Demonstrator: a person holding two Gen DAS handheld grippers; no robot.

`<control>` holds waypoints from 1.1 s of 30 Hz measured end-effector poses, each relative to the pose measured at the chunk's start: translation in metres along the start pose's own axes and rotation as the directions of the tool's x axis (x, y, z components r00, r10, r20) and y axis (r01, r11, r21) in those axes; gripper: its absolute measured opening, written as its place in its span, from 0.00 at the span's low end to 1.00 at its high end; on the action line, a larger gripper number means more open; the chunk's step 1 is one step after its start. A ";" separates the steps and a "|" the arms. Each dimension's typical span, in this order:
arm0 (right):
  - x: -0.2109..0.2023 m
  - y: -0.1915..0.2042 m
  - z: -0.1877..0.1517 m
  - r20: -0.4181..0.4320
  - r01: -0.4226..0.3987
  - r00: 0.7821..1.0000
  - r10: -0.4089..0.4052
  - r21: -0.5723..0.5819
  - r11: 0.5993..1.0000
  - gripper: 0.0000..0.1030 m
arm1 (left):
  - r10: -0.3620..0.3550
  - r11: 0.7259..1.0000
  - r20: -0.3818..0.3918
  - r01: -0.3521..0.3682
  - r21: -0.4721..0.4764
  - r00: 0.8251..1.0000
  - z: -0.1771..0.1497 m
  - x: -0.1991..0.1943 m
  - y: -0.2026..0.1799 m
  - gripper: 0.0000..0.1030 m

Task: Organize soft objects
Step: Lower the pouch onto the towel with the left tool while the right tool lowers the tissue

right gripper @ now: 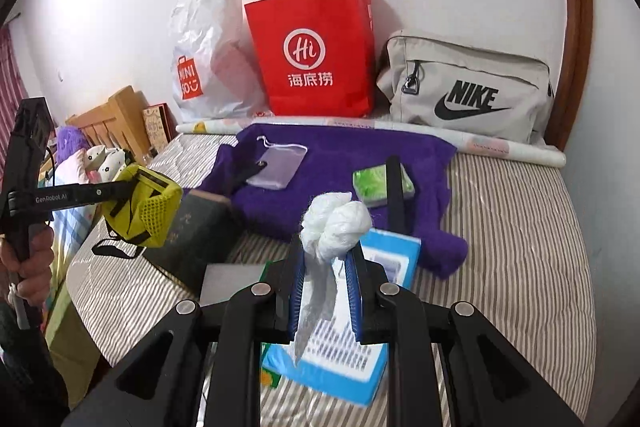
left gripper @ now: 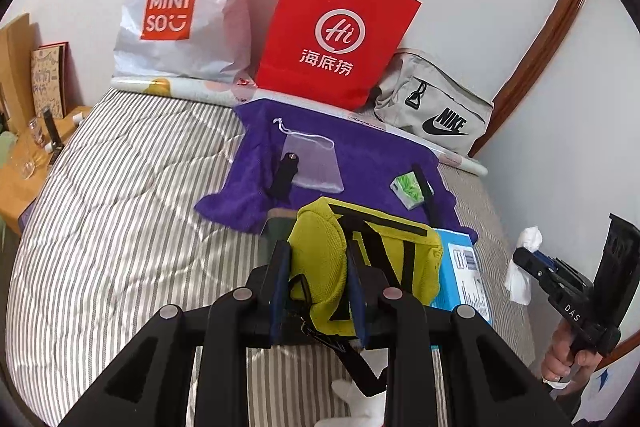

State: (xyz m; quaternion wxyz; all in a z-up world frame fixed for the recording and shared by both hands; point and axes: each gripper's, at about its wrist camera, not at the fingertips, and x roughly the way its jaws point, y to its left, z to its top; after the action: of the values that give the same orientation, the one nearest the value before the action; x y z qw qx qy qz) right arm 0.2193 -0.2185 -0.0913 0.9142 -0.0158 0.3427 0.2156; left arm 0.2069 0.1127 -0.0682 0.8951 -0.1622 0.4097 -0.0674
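My left gripper (left gripper: pixel 316 259) is shut on a yellow mesh pouch (left gripper: pixel 320 267) with black straps, held above the striped bed (left gripper: pixel 120 207); the pouch (right gripper: pixel 140 207) also shows at the left of the right wrist view. My right gripper (right gripper: pixel 326 255) is shut on a knotted white plastic bag (right gripper: pixel 332 223), lifted over a blue box (right gripper: pixel 332 359); that bag (left gripper: pixel 524 259) appears at the right of the left wrist view. On a purple towel (left gripper: pixel 360 155) lie a clear drawstring pouch (left gripper: pixel 312 163) and a green tissue pack (left gripper: pixel 408 189).
Against the wall stand a white Miniso bag (left gripper: pixel 176 15), a red paper bag (left gripper: pixel 336 31) and a grey Nike bag (left gripper: pixel 432 107). A dark book (right gripper: pixel 200 227) lies by the blue box. A wooden bedside table (left gripper: pixel 24 163) holds glassware at left.
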 end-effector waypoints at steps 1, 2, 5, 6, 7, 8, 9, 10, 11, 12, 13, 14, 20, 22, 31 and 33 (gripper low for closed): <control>0.002 -0.001 0.002 0.000 0.001 1.000 -0.001 0.002 1.000 0.19 | 0.002 1.000 -0.001 -0.002 0.002 1.000 0.002 0.003 -0.001 0.25; 0.006 -0.002 0.004 0.000 0.002 1.000 -0.002 0.005 1.000 0.19 | 0.002 1.000 -0.003 -0.002 0.003 1.000 0.005 0.006 -0.001 0.25; 0.016 -0.007 0.009 -0.005 0.000 1.000 0.000 0.016 1.000 0.19 | 0.001 1.000 -0.011 -0.001 -0.006 1.000 0.012 0.018 0.000 0.25; 0.019 -0.008 0.011 -0.008 0.001 1.000 0.000 0.020 1.000 0.19 | 0.000 1.000 -0.013 0.000 -0.006 1.000 0.015 0.022 0.000 0.25; 0.022 -0.009 0.013 -0.011 0.000 1.000 0.000 0.021 1.000 0.19 | 0.000 1.000 -0.014 0.000 -0.006 1.000 0.017 0.026 0.000 0.25; 0.026 -0.011 0.015 -0.014 0.001 1.000 -0.001 0.023 1.000 0.19 | -0.003 1.000 -0.014 0.003 -0.008 1.000 0.020 0.030 0.000 0.25; 0.030 -0.013 0.017 -0.017 0.002 1.000 -0.001 0.025 1.000 0.19 | -0.006 1.000 -0.016 0.006 -0.008 1.000 0.022 0.033 0.000 0.25; 0.033 -0.014 0.019 -0.019 0.002 1.000 -0.002 0.025 1.000 0.19 | -0.008 1.000 -0.016 0.007 -0.009 1.000 0.023 0.036 0.000 0.25; 0.037 -0.016 0.022 -0.022 0.004 1.000 -0.003 0.026 1.000 0.19 | -0.009 1.000 -0.019 0.009 -0.012 1.000 0.026 0.042 0.000 0.25; 0.040 -0.017 0.024 -0.024 0.006 1.000 -0.005 0.026 1.000 0.19 | -0.012 1.000 -0.023 0.012 -0.014 1.000 0.028 0.045 0.000 0.25; 0.045 -0.019 0.027 -0.026 0.007 1.000 -0.007 0.028 1.000 0.19 | -0.014 1.000 -0.026 0.014 -0.016 1.000 0.031 0.049 -0.001 0.25; 0.048 -0.020 0.029 -0.027 0.007 1.000 -0.006 0.029 1.000 0.19 | -0.015 1.000 -0.028 0.014 -0.018 1.000 0.034 0.053 -0.001 0.25; 0.067 -0.027 0.040 -0.038 0.010 0.999 -0.009 0.031 0.999 0.19 | -0.021 1.000 -0.038 0.021 -0.017 0.999 0.050 0.071 -0.003 0.25; 0.073 -0.029 0.043 -0.042 0.011 0.999 -0.010 0.029 1.000 0.19 | -0.025 1.000 -0.036 0.025 -0.017 0.999 0.056 0.075 -0.004 0.25; 0.108 -0.028 0.056 -0.078 0.006 0.997 -0.004 0.015 1.000 0.19 | -0.036 0.999 -0.030 0.035 -0.031 0.999 0.079 0.096 -0.002 0.25; 0.117 -0.028 0.058 -0.089 0.007 0.996 -0.006 0.009 1.000 0.19 | -0.042 0.999 -0.033 0.041 -0.036 0.999 0.082 0.101 0.000 0.25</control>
State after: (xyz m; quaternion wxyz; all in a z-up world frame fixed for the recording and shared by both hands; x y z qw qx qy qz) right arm 0.3447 -0.1891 -0.1243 0.8988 -0.0223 0.3841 0.2100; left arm 0.3352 0.1063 -0.0897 0.8835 -0.1853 0.4225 -0.0813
